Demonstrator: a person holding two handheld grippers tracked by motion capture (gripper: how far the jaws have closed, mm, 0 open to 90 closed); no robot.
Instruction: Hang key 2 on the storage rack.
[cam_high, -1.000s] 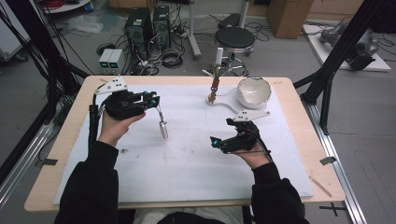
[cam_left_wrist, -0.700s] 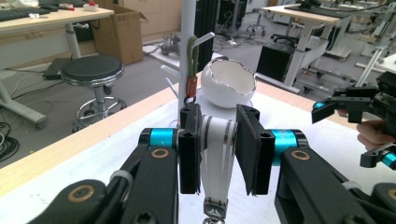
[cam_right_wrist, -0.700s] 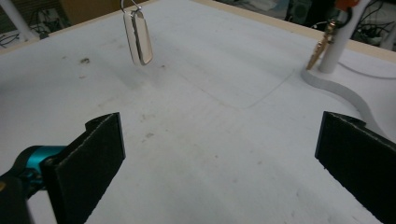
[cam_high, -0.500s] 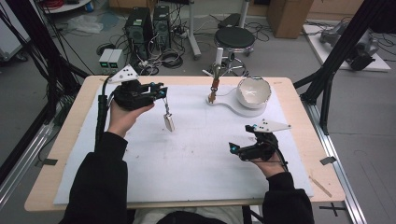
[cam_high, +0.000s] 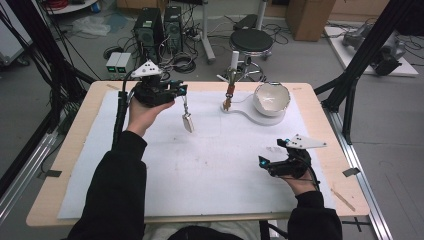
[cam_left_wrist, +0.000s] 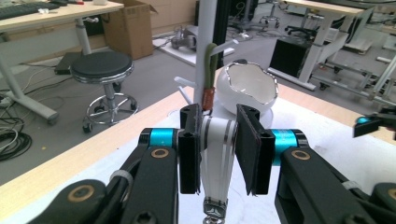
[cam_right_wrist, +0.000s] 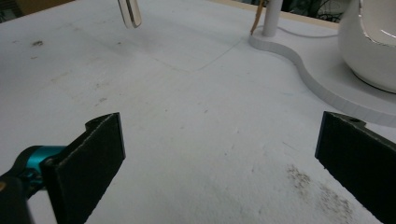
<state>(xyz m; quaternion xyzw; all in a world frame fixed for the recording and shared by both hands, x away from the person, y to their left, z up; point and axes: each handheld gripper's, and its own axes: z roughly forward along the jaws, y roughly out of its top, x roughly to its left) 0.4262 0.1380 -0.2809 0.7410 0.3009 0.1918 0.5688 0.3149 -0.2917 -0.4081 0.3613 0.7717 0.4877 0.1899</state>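
Left gripper (cam_high: 176, 93) sat at the far left of the table (cam_high: 70, 150), jaws clamped on a white strap (cam_left_wrist: 217, 154) with silver edging. In the left gripper view the strap ran upright between the two black pads, gripped on both sides, with a small metal link at its lower end. From the high view the strap hung down off the jaws on a short chain, and its lower end (cam_high: 188, 122) dangled over the white mat (cam_high: 210, 170); couldn't tell if it touched the mat.

Right gripper (cam_high: 270, 161) was near the right edge, closer to the person, jaws spread wide with nothing between them. Right gripper view confirmed it: both pads well apart, bare mat in the gap, a few dark smudges on the surface.

Far side, right of centre: a white base plate (cam_high: 250, 114) with a curved outline lay flat on the mat. On it stood a white egg-shaped bowl (cam_high: 271, 98) with a jagged rim, open side up. Just left of the bowl, on the same base, rose a thin white post (cam_high: 233, 62) with a green and brown piece (cam_high: 229, 95) hanging against it. In the left gripper view post and bowl sat straight beyond the held strap, well apart from it.

Off the table, on the far floor: a black round stool (cam_high: 251, 41), two computer towers (cam_high: 160, 30) and loose cables.
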